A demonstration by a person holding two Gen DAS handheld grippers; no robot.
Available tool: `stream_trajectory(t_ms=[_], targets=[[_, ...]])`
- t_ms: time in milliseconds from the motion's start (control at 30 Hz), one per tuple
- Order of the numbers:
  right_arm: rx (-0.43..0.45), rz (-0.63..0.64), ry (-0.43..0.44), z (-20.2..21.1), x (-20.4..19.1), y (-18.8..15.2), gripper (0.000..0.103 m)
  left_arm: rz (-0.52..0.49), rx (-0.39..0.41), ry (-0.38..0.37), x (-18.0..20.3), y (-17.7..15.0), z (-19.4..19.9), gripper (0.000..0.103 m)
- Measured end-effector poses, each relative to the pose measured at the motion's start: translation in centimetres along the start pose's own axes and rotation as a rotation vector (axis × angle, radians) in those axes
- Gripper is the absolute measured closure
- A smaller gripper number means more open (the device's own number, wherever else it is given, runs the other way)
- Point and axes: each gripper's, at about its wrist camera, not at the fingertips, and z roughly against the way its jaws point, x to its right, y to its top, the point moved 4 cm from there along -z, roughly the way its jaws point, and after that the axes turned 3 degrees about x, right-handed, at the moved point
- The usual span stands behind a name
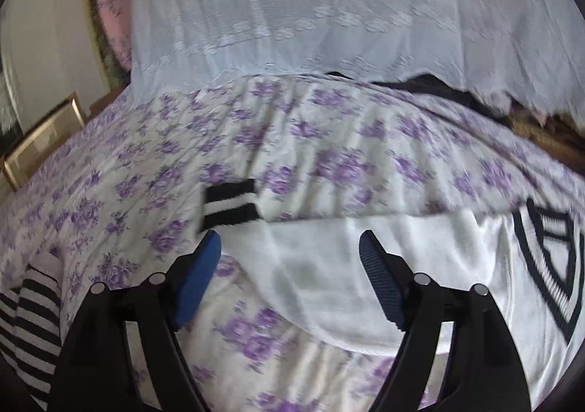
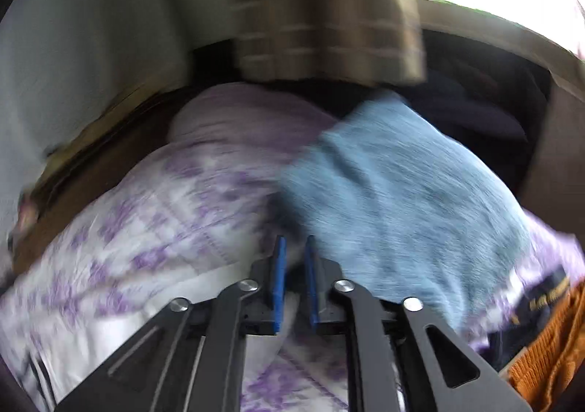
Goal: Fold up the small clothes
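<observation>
White knit fills the space nearest us: a small white knitted sweater with a black-striped V-neck (image 1: 402,265) lies flat on the bed's purple-flowered white sheet (image 1: 329,141), and our left gripper (image 1: 289,247) hovers just above its sleeve with the jaws wide and nothing between them. The sleeve's black-and-white striped cuff (image 1: 228,205) sits just beyond the left fingertip. A black-and-white striped garment (image 1: 33,320) lies near the lower left.

On the other side, our right gripper (image 2: 294,254) is blurred; its jaws stand narrow, apparently empty, though we cannot be sure. Just beyond them rests a pale blue fuzzy cloth (image 2: 402,185).

To fold well, we judge we should settle the left jaws over the cuff, pinch one layer cleanly, and carry the sleeve across the body without dragging the sheet.

Farther off hangs a white lace coverlet (image 1: 329,9).
</observation>
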Motion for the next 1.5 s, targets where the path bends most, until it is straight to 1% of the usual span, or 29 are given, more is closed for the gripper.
stream_trajectory(t_ms=[67,100,133,200,267,300,333,400,433,500,533,600,700,767,833,900,933,967,1000,1033,1100,1200,1233,1300,1367,1400,1433,1467,1500], targets=[[0.022,-0.057,0.095,1.2,-0.6,-0.2,0.078,-0.056,0.009,-0.015,2.0,-0.2,0.7,0.027],[0.034,0.010,0.162,2.1,-2.4,-0.6,0.075,-0.082,0.012,-0.029,3.0,-0.2,1.0,0.022],[0.014,0.122,0.228,2.8,-4.9,-1.4,0.073,-0.109,0.018,-0.054,4.4,-0.1,1.3,0.013],[-0.091,0.283,0.362,3.4,-9.1,-4.3,0.070,-0.131,0.012,-0.074,6.1,-0.2,1.1,0.006],[-0.228,0.324,0.467,2.7,-11.7,-7.4,0.070,-0.132,-0.032,-0.063,6.7,-0.5,-0.3,0.006],[-0.302,0.334,0.493,1.9,-12.8,-9.4,0.070,-0.124,-0.070,-0.058,6.7,-0.9,-1.6,0.006],[-0.343,0.354,0.485,0.9,-13.4,-10.7,0.070,-0.114,-0.139,-0.055,6.4,-1.6,-3.5,0.006],[-0.364,0.405,0.402,-1.8,-13.5,-13.2,0.070,-0.057,-0.261,-0.034,4.9,-3.5,-7.1,0.004],[-0.289,0.442,0.409,-1.4,-13.6,-13.7,0.070,-0.016,-0.286,-0.082,4.3,-3.8,-7.8,0.004],[-0.239,0.528,0.363,0.3,-14.5,-14.5,0.067,0.026,-0.273,-0.111,3.7,-3.0,-7.3,0.004],[-0.205,0.529,0.354,1.3,-14.6,-14.3,0.067,0.042,-0.243,-0.115,3.5,-2.5,-6.5,0.004],[-0.153,0.513,0.402,3.2,-15.1,-13.9,0.062,0.065,-0.209,-0.126,3.7,-1.9,-5.3,0.005],[-0.172,0.612,0.528,6.5,-18.9,-16.2,0.055,0.053,-0.201,-0.231,7.0,-0.8,-3.3,0.005],[-0.190,0.706,0.590,8.5,-22.0,-18.9,0.052,-0.025,-0.203,-0.280,10.9,-0.4,-2.0,0.005],[-0.239,0.781,0.614,9.4,-25.1,-21.8,0.052,-0.101,-0.217,-0.281,14.6,-0.6,-1.9,0.005],[-0.335,0.859,0.588,8.0,-27.1,-24.6,0.046,-0.151,-0.265,-0.247,17.3,-2.0,-3.6,0.005],[-0.286,0.886,0.572,8.1,-27.2,-25.1,0.045,-0.172,-0.320,-0.204,18.3,-3.5,-5.4,0.004],[-0.248,0.904,0.572,8.7,-27.2,-25.3,0.045,-0.161,-0.330,-0.205,18.6,-4.5,-6.3,0.004],[-0.256,0.902,0.580,9.1,-27.2,-25.0,0.046,-0.129,-0.273,-0.216,18.2,-4.4,-5.7,0.004],[-0.266,0.879,0.605,9.4,-26.9,-24.3,0.046,-0.136,-0.266,-0.217,18.2,-4.3,-5.3,0.004],[-0.214,0.819,0.635,9.6,-25.6,-22.0,0.045,-0.144,-0.246,-0.221,17.8,-3.8,-4.3,0.004],[-0.132,0.720,0.554,7.4,-22.4,-17.3,0.039,-0.141,-0.147,-0.193,15.9,-2.2,-2.5,0.004],[-0.135,0.657,0.504,5.7,-20.9,-15.4,0.039,-0.128,-0.130,-0.150,14.4,-1.5,-2.8,0.004],[-0.177,0.500,0.395,1.0,-17.2,-12.3,0.039,-0.087,-0.159,-0.098,11.9,-0.9,-4.5,0.004],[-0.298,0.380,0.288,-4.9,-13.4,-11.3,0.037,-0.015,-0.272,-0.057,8.9,-1.9,-8.2,0.004],[-0.301,0.362,0.333,-5.9,-12.6,-11.3,0.037,-0.002,-0.315,-0.055,8.0,-2.7,-9.8,0.004],[-0.259,0.373,0.365,-5.7,-12.6,-11.2,0.037,-0.008,-0.285,-0.060,7.9,-2.8,-9.9,0.004],[-0.267,0.387,0.348,-5.5,-12.9,-11.4,0.037,-0.031,-0.266,-0.033,8.3,-2.6,-9.2,0.004],[-0.240,0.418,0.321,-4.7,-13.4,-11.4,0.037,-0.065,-0.251,-0.009,8.8,-2.4,-8.5,0.005]])
